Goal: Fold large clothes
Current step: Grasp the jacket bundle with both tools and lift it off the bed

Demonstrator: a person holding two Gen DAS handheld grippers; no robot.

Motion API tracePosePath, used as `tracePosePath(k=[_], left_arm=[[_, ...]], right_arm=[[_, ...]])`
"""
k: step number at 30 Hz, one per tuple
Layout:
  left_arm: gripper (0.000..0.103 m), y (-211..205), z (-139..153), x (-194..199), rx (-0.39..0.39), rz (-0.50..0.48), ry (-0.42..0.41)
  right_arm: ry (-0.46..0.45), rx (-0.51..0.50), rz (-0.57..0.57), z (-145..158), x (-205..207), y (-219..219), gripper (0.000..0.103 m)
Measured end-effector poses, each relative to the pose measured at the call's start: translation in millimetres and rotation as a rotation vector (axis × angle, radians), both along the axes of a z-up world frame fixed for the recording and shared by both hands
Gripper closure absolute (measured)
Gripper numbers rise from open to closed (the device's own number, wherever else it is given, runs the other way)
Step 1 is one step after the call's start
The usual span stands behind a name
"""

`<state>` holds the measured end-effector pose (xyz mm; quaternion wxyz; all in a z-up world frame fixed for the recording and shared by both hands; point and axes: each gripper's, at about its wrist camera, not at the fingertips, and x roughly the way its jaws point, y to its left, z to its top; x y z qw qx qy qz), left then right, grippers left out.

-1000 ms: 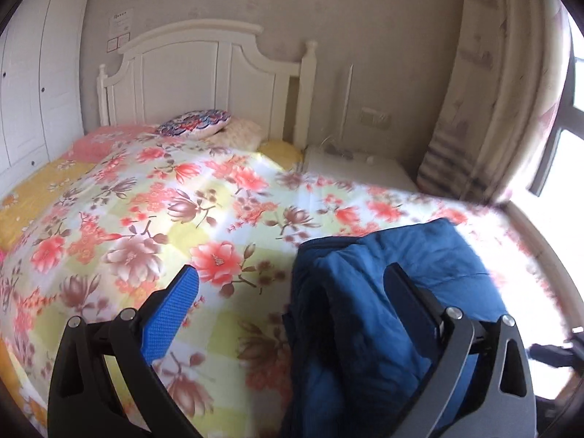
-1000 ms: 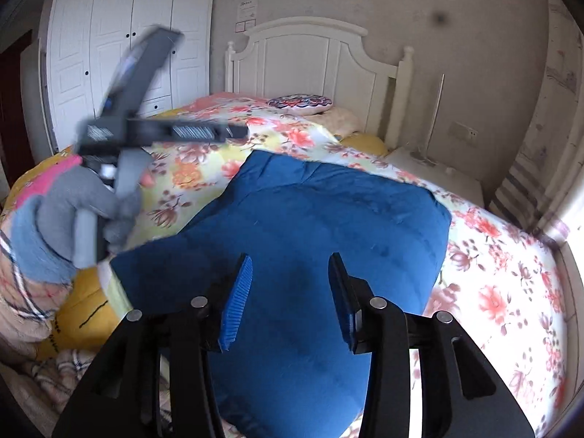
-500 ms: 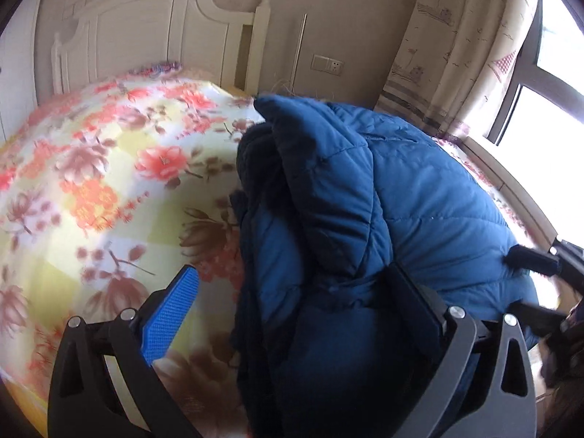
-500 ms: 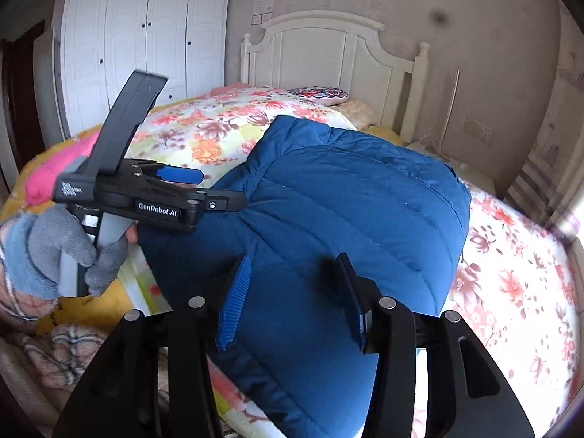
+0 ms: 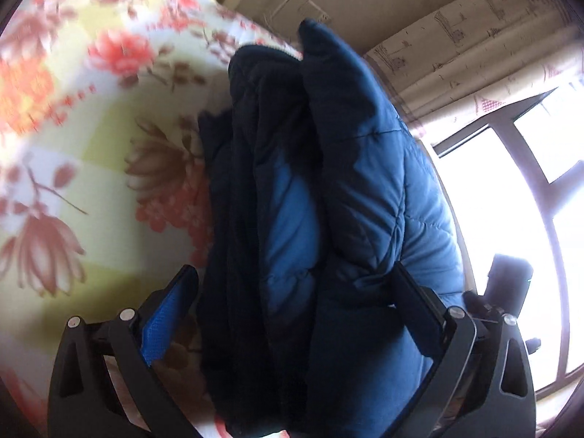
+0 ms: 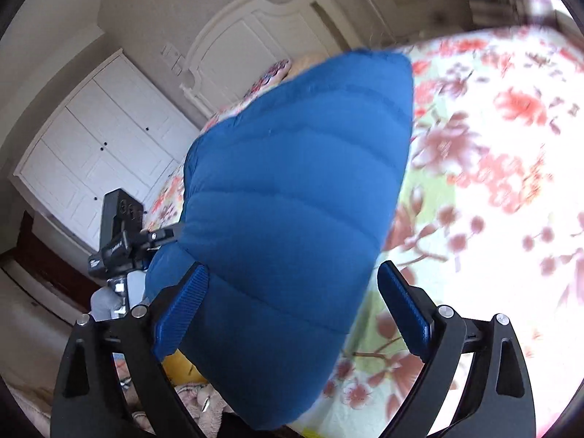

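A folded blue puffer jacket point(image 5: 328, 200) lies on the floral bedspread point(image 5: 73, 146). My left gripper point(image 5: 292, 314) is open wide, its fingers straddling the jacket's layered folded edge. My right gripper point(image 6: 292, 303) is open wide too, one finger on each side of the jacket's point(image 6: 292, 189) near end. In the right wrist view the left gripper point(image 6: 120, 241) shows at the jacket's left side. In the left wrist view the right gripper's body point(image 5: 507, 284) shows at the jacket's right side. I cannot tell whether the pads touch the fabric.
The white headboard point(image 6: 248, 36) and white wardrobe point(image 6: 98, 153) stand at the back. A patterned pillow point(image 6: 270, 73) lies by the headboard. A curtain point(image 5: 474, 47) and bright window point(image 5: 511, 219) are on the right. Other clothes point(image 6: 189, 401) lie at the bed's near edge.
Both grippers have moved in close to the jacket and tilted. The right gripper has opened wider. The left gripper's fingers now straddle the jacket's folded edge.
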<state>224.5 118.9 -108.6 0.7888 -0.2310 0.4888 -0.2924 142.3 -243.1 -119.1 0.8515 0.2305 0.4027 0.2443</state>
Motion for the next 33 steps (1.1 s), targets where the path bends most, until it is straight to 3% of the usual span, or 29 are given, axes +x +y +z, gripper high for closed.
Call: tracePosePath(k=[1, 9, 15, 17, 19, 25, 28, 33], left_arm=[[0.002, -0.6, 0.3, 0.8, 0.002, -0.015, -0.001], [0.002, -8.7, -2.4, 6.1, -0.040, -0.072, 0.019], [0.002, -14.5, -8.3, 11.2, -0.087, -0.160, 0.049], [0.005, -18.2, -8.4, 8.1, -0.095, -0.170, 0.027], [0.014, -19.2, -8.2, 2.4, -0.110, -0.144, -0.031], [0.030, -16.9, 0.8, -8.7, -0.165, -0.061, -0.148], [0.030, -38.4, 20.9, 5.3, -0.140, -0.060, -0.201], [0.031, -83.2, 35.2, 59.6, -0.158, -0.068, -0.203]], right_arm=[[0.009, 0.027, 0.007, -4.6, 2.1, 2.1, 0.005], [0.065, 0.124, 0.039, -24.5, 13.2, 2.8, 0.004], [0.058, 0.106, 0.057, -22.1, 13.4, 13.9, 0.004], [0.023, 0.085, 0.054, -19.4, 11.7, 20.0, 0.011], [-0.047, 0.015, 0.045, -12.4, 3.8, 26.5, 0.021], [-0.240, -0.171, 0.014, 14.7, -7.1, 48.8, 0.034], [-0.350, -0.266, -0.004, 34.1, -2.3, 49.9, 0.037], [-0.401, -0.296, -0.075, 54.9, 35.1, 12.5, 0.037]])
